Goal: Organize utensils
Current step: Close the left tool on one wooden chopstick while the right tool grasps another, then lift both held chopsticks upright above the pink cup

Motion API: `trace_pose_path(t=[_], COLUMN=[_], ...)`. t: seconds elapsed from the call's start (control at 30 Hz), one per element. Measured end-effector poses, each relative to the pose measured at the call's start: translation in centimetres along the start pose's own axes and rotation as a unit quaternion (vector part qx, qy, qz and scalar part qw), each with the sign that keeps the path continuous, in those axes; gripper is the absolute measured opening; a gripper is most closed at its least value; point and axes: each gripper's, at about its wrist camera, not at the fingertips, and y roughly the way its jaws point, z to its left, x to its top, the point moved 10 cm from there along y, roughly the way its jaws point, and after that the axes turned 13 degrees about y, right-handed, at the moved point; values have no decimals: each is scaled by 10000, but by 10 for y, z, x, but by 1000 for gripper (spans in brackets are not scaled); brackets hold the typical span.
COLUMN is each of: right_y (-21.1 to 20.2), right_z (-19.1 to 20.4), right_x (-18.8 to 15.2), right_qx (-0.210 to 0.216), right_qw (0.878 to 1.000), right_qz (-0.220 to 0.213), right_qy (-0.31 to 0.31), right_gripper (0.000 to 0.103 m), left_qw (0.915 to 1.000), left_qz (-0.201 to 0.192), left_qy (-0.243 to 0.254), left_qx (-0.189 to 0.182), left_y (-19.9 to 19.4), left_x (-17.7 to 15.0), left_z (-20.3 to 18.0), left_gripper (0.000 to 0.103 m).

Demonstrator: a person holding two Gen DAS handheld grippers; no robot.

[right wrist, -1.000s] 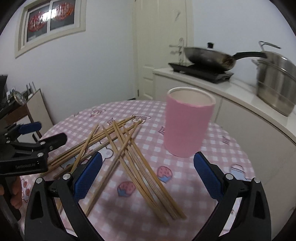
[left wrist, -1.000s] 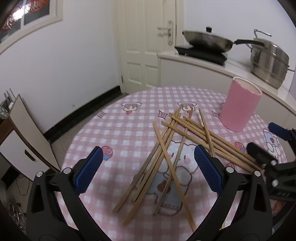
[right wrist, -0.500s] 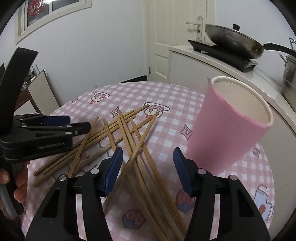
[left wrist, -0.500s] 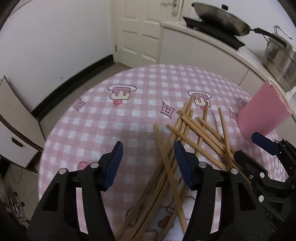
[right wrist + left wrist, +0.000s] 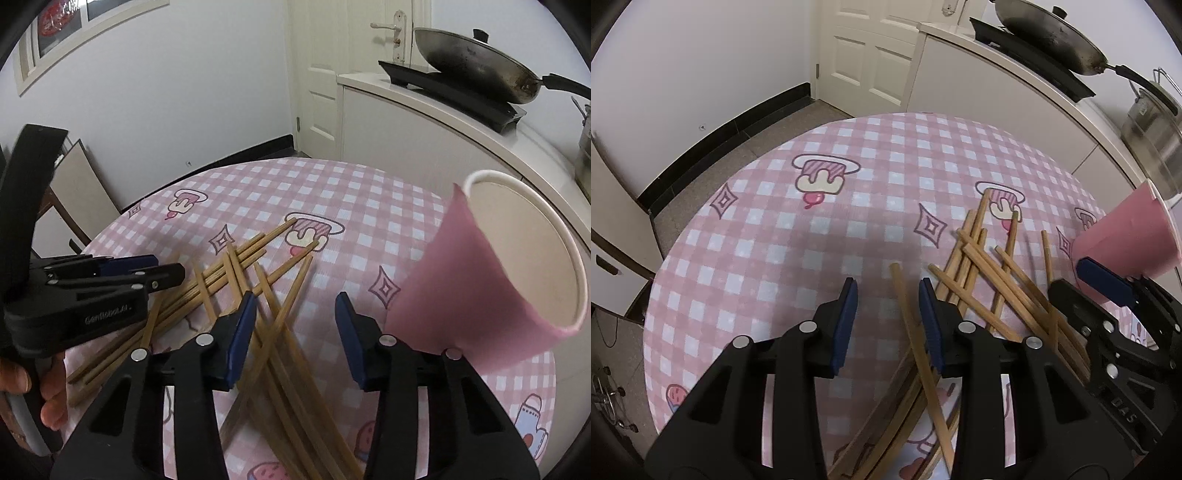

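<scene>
Several wooden chopsticks (image 5: 975, 266) lie crossed in a loose pile on the pink checked table; they also show in the right wrist view (image 5: 258, 280). A pink paper cup (image 5: 491, 280) stands upright to their right, also seen in the left wrist view (image 5: 1126, 240). My left gripper (image 5: 888, 291) is open, low over the pile's left end, with one chopstick (image 5: 912, 325) lying between its fingers, not clamped. My right gripper (image 5: 293, 306) is open and empty over the pile's right part, just left of the cup.
The round table (image 5: 775, 229) has a pink checked cloth. A white counter (image 5: 424, 110) behind holds a frying pan (image 5: 476, 66) on a black cooktop and a steel pot (image 5: 1152, 125). A white door (image 5: 871, 48) is at the back. White furniture (image 5: 613, 236) stands left.
Both grippers have narrowed from wide open and moved down and forward toward the chopstick pile. The left gripper now straddles one chopstick. The chopsticks and cup have not moved.
</scene>
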Motion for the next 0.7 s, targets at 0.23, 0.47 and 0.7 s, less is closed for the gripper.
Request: trace_pose_path(t=[0.23,0.47,0.7], right_y=[18,23,-9], right_z=[-2,-1,8], right_x=[2,4,11], right_qx=[-93,-8,327], right_qw=[9996,9993,9993], right_qz=[266,343,71], right_qy=[80,159,168], right_gripper=[29,11,5], left_qw=[9995,9985,9942], left_qz=[-130,-381,-859], left_qy=[-116,-176,-134], left_qx=[-273,-361,-625], left_y=[1,-15,-63], left_x=[3,8,16], left_z=[-3,-5,-19], left_gripper=[11,6,6])
